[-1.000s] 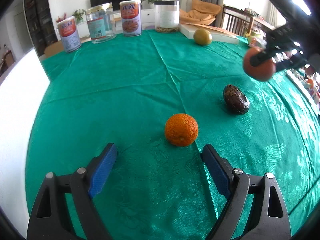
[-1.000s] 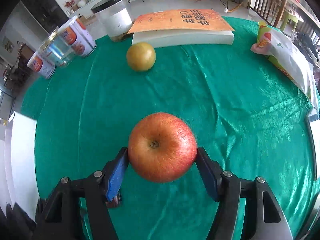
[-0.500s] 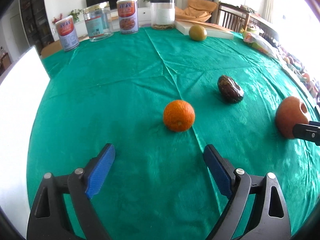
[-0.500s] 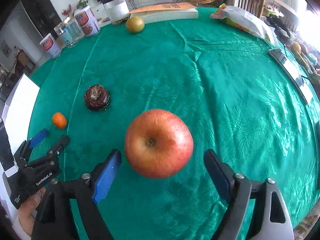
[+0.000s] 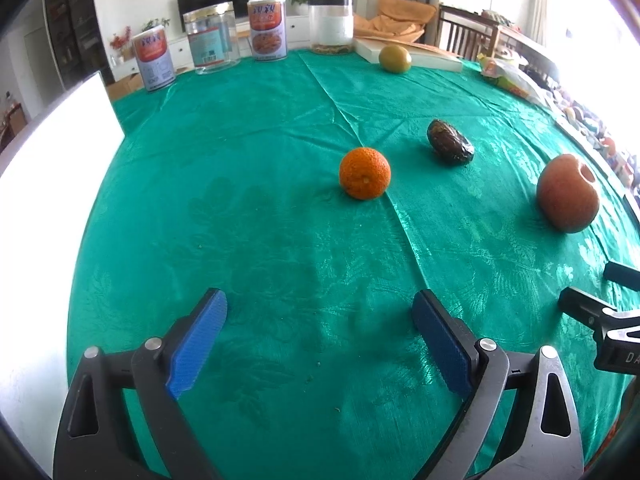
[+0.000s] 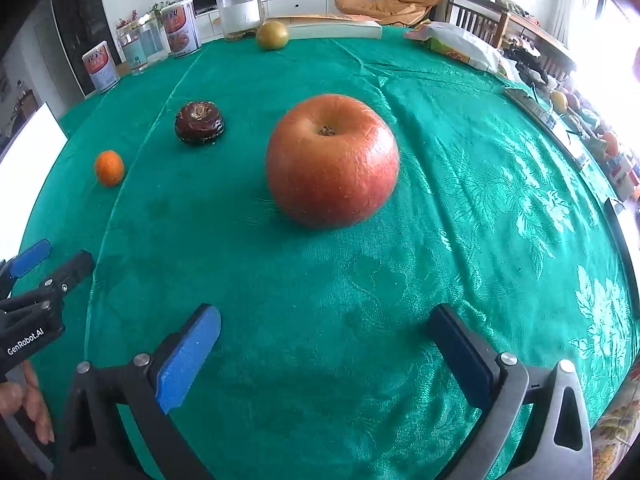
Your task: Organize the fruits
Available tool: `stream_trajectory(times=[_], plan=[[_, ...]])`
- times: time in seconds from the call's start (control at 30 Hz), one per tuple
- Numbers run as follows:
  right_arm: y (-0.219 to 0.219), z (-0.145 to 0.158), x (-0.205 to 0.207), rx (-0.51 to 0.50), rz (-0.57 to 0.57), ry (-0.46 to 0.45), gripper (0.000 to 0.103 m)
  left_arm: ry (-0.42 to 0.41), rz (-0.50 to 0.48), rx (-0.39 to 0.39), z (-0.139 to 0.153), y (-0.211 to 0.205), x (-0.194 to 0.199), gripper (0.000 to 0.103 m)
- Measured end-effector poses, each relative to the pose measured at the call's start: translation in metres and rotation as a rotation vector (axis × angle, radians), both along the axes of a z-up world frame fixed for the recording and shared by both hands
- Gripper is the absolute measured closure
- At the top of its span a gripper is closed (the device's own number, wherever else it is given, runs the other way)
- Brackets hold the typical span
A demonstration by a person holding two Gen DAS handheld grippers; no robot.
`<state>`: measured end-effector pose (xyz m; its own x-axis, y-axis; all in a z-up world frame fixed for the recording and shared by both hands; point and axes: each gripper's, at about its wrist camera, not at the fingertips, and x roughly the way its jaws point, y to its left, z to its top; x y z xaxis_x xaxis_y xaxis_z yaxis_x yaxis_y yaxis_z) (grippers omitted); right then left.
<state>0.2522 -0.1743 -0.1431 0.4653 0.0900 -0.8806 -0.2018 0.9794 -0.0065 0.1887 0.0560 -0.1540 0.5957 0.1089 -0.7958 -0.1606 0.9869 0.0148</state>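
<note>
- Right wrist view: the right gripper (image 6: 320, 344) has nothing between its jaws, which are opening; the apple (image 6: 332, 160) sits free on the green surface (image 6: 480, 240), ahead of the pads.
- The left gripper (image 5: 320, 332), jaws also opening and empty, faces the orange (image 5: 364, 173).
- Judged next: draw the right gripper straight back, without nudging the apple.
- Count: one apple, one orange, one dark fruit (image 5: 450, 142), one yellow-green fruit (image 5: 395, 58); four containers (image 5: 267, 28) along the far edge.
</note>
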Motion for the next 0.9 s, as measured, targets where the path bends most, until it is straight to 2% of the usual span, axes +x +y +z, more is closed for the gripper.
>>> stream_trajectory(times=[0.9], plan=[[0.0011, -0.0019, -0.003, 0.003, 0.01, -0.023, 0.0, 0.0, 0.0, 0.0, -0.0002, -0.0006, -0.0002, 0.007]])
